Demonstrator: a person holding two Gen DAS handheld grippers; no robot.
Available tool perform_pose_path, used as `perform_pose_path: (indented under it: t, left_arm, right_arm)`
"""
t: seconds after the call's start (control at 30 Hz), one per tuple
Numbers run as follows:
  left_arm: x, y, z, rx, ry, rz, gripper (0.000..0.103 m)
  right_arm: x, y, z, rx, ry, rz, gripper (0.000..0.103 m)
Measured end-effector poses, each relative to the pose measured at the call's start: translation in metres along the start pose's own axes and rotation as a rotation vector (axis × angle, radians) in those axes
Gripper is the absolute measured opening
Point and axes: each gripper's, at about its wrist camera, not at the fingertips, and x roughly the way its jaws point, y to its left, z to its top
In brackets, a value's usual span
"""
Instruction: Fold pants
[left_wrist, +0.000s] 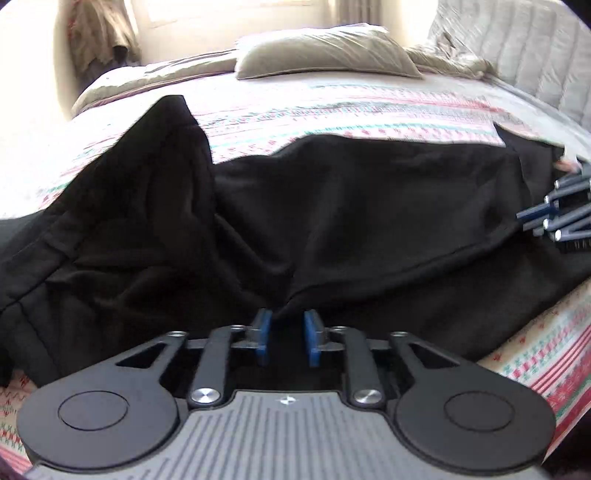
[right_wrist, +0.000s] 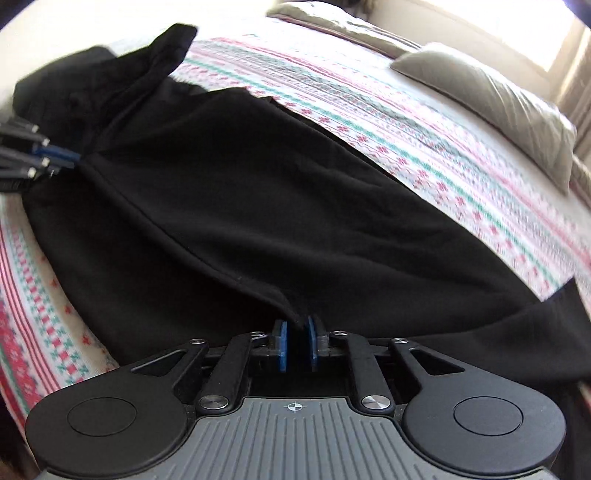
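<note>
Black pants (left_wrist: 369, 206) lie spread across a patterned bedspread (left_wrist: 332, 110), one leg end rumpled up at the far left. My left gripper (left_wrist: 288, 325) sits low at the near edge of the cloth. Its blue pads (left_wrist: 264, 336) stand apart, with a raised fold of the fabric reaching in between the tips. In the right wrist view the pants (right_wrist: 258, 184) run away along a seam. My right gripper (right_wrist: 297, 328) has its pads a narrow gap apart, a peak of cloth at their tips. Each gripper shows in the other's view, the right gripper (left_wrist: 554, 214) and the left gripper (right_wrist: 37, 155).
A grey pillow (left_wrist: 325, 51) lies at the far side of the bed, with a padded headboard (left_wrist: 535, 48) at the right. The striped bedspread (right_wrist: 406, 122) shows bare beyond the pants. A pillow (right_wrist: 498, 96) sits at the far right in the right wrist view.
</note>
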Motion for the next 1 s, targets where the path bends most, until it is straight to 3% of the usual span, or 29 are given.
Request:
perform_pose_path:
  t: [0.13,0.3,0.43,0.6,0.7,0.77,0.83,1.0]
  left_arm:
    - [-0.009,0.007,0.021,-0.079,-0.106,0.061,0.065]
    - [0.017,0.004,0.053,-0.149,-0.187,0.257,0.067]
    - [0.052,-0.003,0.083,-0.184,-0.216,0.377,0.066]
    - [0.100,-0.008,0.103,-0.173,-0.204,0.530,0.054]
    - [0.120,-0.004,0.104,-0.177,-0.169,0.600,0.038]
    - [0.122,0.003,0.103,-0.219,-0.157,0.612,0.018]
    - [0.119,0.010,0.103,-0.259,-0.167,0.614,0.010]
    - [0.083,0.015,0.098,-0.355,-0.246,0.597,0.008]
  right_arm:
    - [-0.013,-0.009,0.004,0.139,-0.032,0.106,0.055]
    - [-0.017,-0.003,0.012,0.141,-0.069,0.079,0.062]
    - [-0.006,-0.004,0.017,0.150,-0.050,0.052,0.063]
    - [0.000,-0.015,0.015,0.204,-0.040,0.041,0.063]
    - [0.001,-0.023,0.013,0.233,-0.037,0.032,0.063]
    - [0.002,-0.028,0.011,0.250,-0.031,0.024,0.063]
    - [0.002,-0.032,0.008,0.265,-0.028,0.015,0.063]
    - [-0.005,-0.046,0.001,0.318,-0.038,-0.004,0.063]
